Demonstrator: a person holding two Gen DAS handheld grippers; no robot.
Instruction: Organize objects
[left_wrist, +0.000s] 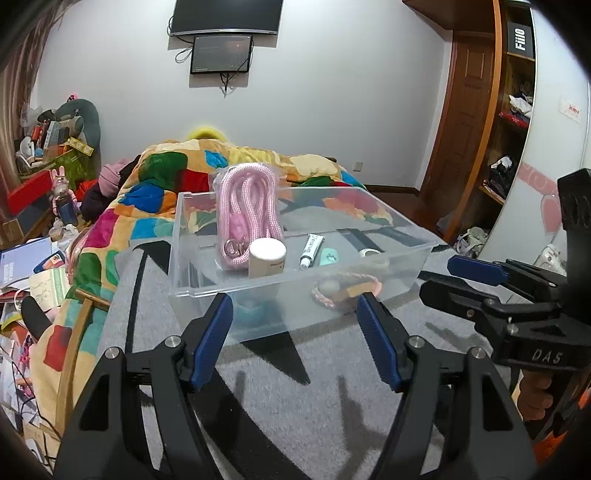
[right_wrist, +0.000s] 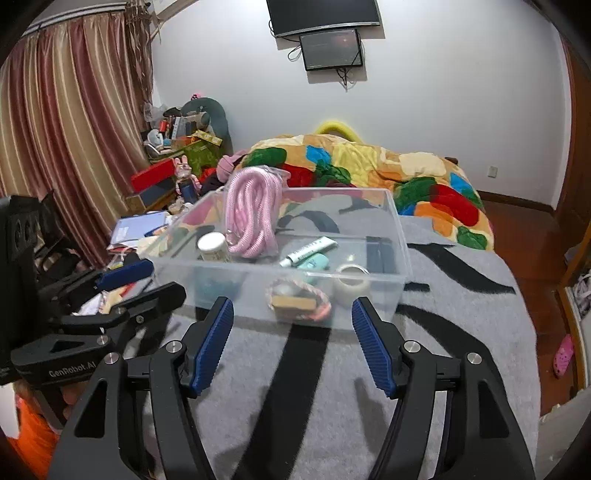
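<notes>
Looks nearly done: pink rope (left_wrist: 246, 206), white jar (left_wrist: 266, 257), tube (left_wrist: 311, 250) and tape roll (right_wrist: 351, 283) inside clear bin (left_wrist: 421, 254), nothing loose on grey blanket (right_wrist: 461, 332), left gripper (left_wrist: 295, 343) and right gripper (right_wrist: 292, 341) gaping, empty.

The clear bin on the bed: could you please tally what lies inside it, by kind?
In the clear bin:
Pink rope bundle: 1
White-lidded jar: 1
Tube: 1
Mint case: 1
Tape roll: 1
Braided loop on a tan card: 1
A bluish item behind the front wall is too blurred to name.
Total: 6
</notes>
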